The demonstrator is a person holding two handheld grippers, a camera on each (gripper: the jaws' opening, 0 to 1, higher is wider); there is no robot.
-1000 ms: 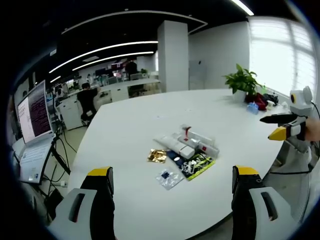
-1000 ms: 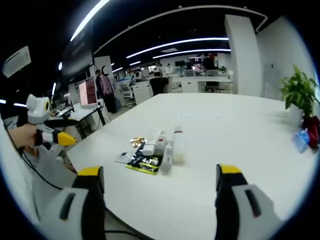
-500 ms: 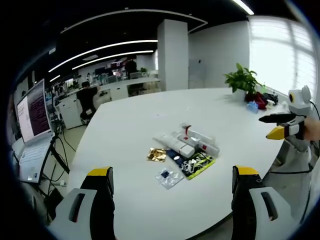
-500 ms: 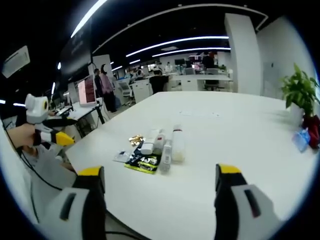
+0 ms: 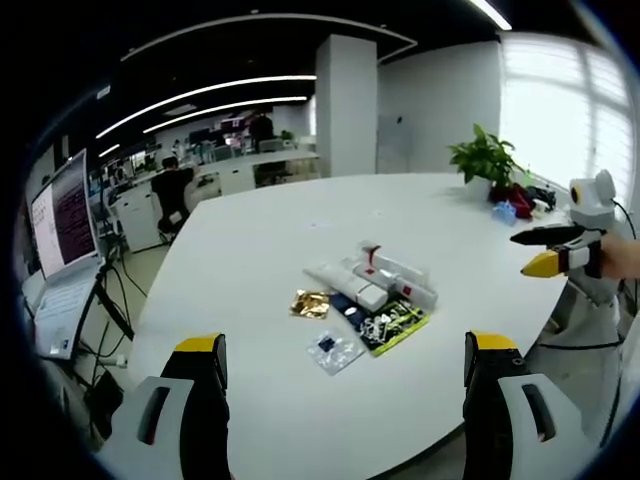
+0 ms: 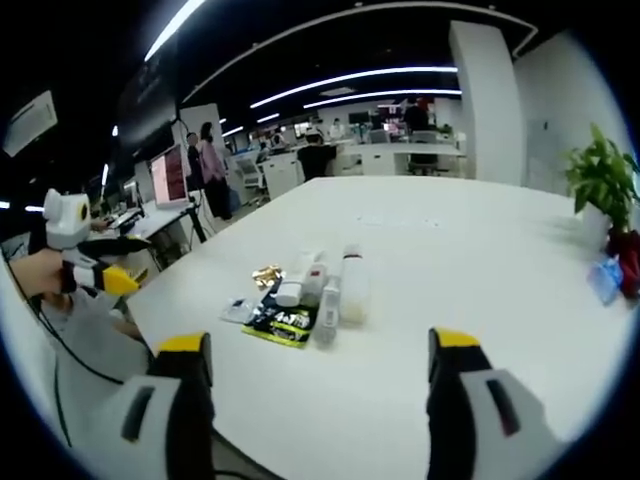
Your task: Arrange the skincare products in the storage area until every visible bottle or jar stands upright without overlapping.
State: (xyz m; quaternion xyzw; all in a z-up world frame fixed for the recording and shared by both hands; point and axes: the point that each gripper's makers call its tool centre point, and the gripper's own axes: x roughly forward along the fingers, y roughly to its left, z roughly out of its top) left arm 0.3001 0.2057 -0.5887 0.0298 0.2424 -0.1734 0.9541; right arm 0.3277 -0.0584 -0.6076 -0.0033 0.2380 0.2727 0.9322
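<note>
Several skincare products (image 5: 368,285) lie flat in a tight cluster near the middle of the white tabletop (image 5: 260,230), tubes and small boxes side by side and touching, with a dark printed sachet (image 5: 392,325), a gold foil packet (image 5: 309,304) and a small clear packet (image 5: 334,349) just beside them. Nothing stands upright yet, so I judge the arranging has not begun. Both grippers hang well back from the pile: the left gripper (image 5: 345,365) has its jaws spread wide and holds nothing, and the right gripper (image 6: 320,360) is likewise wide open and empty. The risk I see is in the crowding: a jaw closing on one tube may nudge its neighbours, roll them across the smooth surface or pinch two at once, and a slim tube stood on its cap could well topple. The flat sachets may slide instead of lifting. Around us is a big open office with long ceiling light strips, a white column, desks where people stand and sit, a monitor (image 5: 58,214) off to one side, and a potted plant (image 5: 487,160) at the tabletop's far edge.
</note>
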